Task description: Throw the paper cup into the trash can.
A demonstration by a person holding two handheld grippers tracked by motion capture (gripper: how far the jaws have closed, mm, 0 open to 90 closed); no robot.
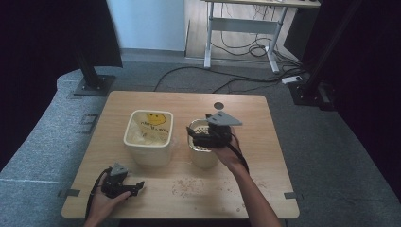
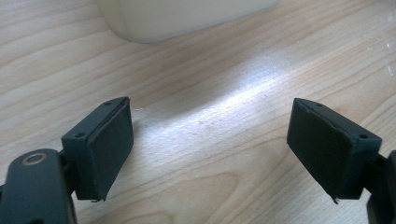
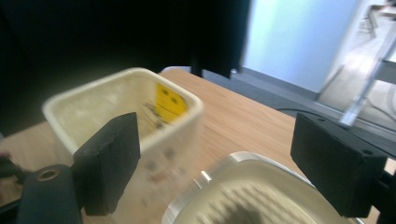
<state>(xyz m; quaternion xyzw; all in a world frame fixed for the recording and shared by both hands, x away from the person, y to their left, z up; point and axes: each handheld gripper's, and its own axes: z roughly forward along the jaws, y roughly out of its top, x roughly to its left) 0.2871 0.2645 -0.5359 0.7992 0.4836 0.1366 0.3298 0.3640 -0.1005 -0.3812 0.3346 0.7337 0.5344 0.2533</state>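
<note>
Left tongs gape wide, low over counter; right tongs spread apart above round cup, beside square tub

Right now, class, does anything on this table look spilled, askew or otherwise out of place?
Yes. Small crumbs or grains lie scattered on the wooden table, in front of the round perforated-top container, with a few more specks to the right. They look spilled. The square cream tub stands upright.
</note>
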